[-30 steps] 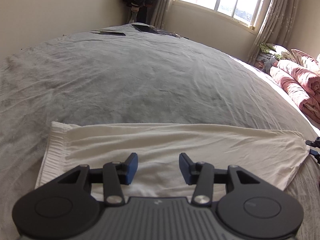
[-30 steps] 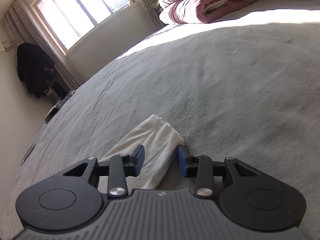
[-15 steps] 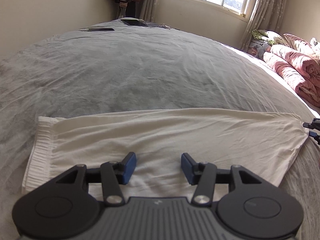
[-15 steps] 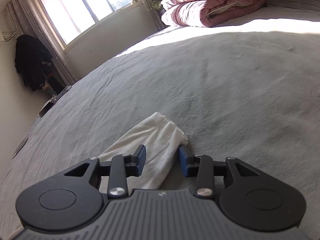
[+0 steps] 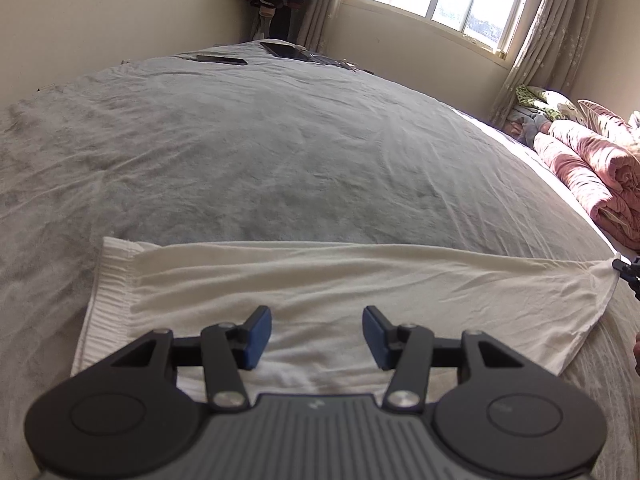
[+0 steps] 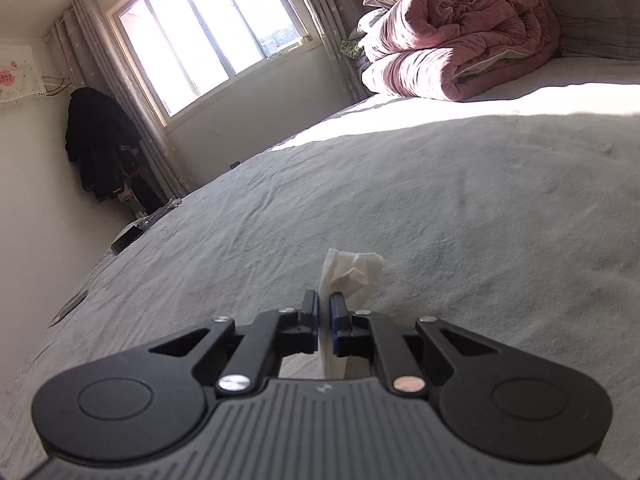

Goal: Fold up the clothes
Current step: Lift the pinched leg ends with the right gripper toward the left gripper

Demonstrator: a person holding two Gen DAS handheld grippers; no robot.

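A long cream-white garment [image 5: 360,280] lies flat across the near part of the grey bed [image 5: 280,140], its ribbed hem at the left. My left gripper [image 5: 317,336] hovers over the garment's middle, open, its blue pads wide apart with nothing pinched. My right gripper [image 6: 324,308] is closing its jaws on the garment's right end [image 6: 352,270]. The cloth is squeezed between the pads and sticks up crumpled past them, raised off the bed [image 6: 440,220]. In the left wrist view that right gripper [image 5: 628,270] shows at the far right edge, holding the garment's corner.
A rolled pink quilt [image 6: 460,40] lies at the head of the bed, also visible as the pink quilt [image 5: 592,172] on the right. Flat dark objects [image 5: 222,59] rest along the bed's far edge. Dark clothes [image 6: 100,144] hang in the corner by the window.
The right gripper's jaws have come together on the garment's end and lifted it off the bed. The garment's right corner is now drawn taut. The left gripper has barely moved.
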